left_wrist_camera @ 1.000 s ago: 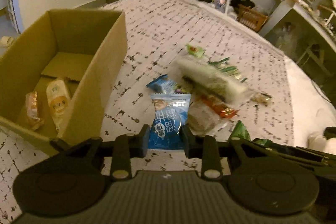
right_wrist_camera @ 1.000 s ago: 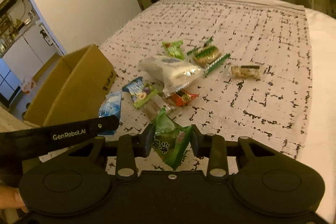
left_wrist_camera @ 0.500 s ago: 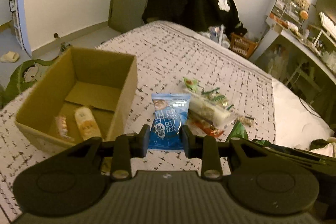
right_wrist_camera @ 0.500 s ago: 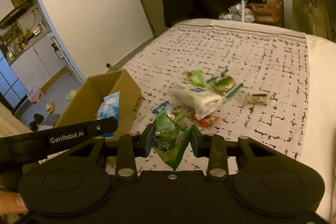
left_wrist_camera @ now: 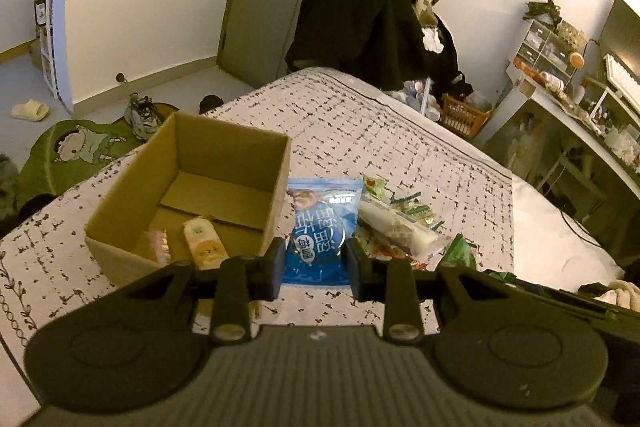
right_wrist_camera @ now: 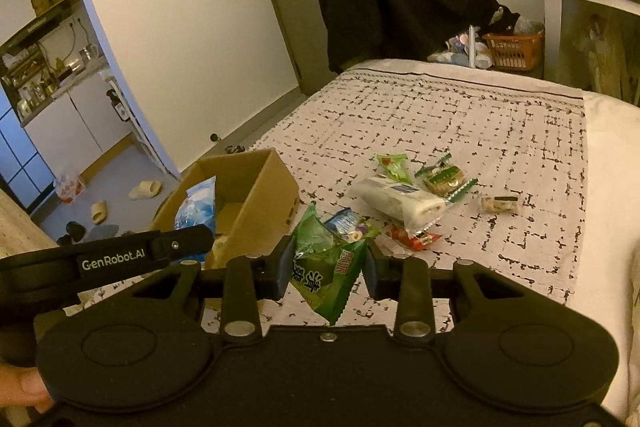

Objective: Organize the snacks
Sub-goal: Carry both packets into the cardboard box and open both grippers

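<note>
Blue foil filled the gap of my left tongs (left_wrist_camera: 314, 263), which I had clenched on the lower part of the blue snack packet (left_wrist_camera: 320, 227), so it stood upright above the patterned bed cover (left_wrist_camera: 400, 131) just beside the near right wall of the cardboard box (left_wrist_camera: 276, 187). My right tongs (right_wrist_camera: 325, 269) were likewise clamped on a green snack packet (right_wrist_camera: 326, 267), pinched across its middle with one corner hanging below the fingers and the crinkled top sticking up. I judged both packets light, soft and air-puffed, with slick film that could slide or rotate in a pinch; a hold across the flat middle or along a sealed edge seemed safest, and too hard a squeeze risked crushing whatever was inside. Inside the box, two small orange-and-cream packets (left_wrist_camera: 204, 245) lay on its floor, so I took sorting to be under way and the held packets to be bound for that box. Farther out on the bed lay the loose pile: a long white wrapped roll (right_wrist_camera: 400, 201), a red wrapper (right_wrist_camera: 414, 237) just in front of it, green-edged biscuit packs (right_wrist_camera: 446, 179) behind it, and one small clear-wrapped piece (right_wrist_camera: 500, 203) apart to the right.
</note>
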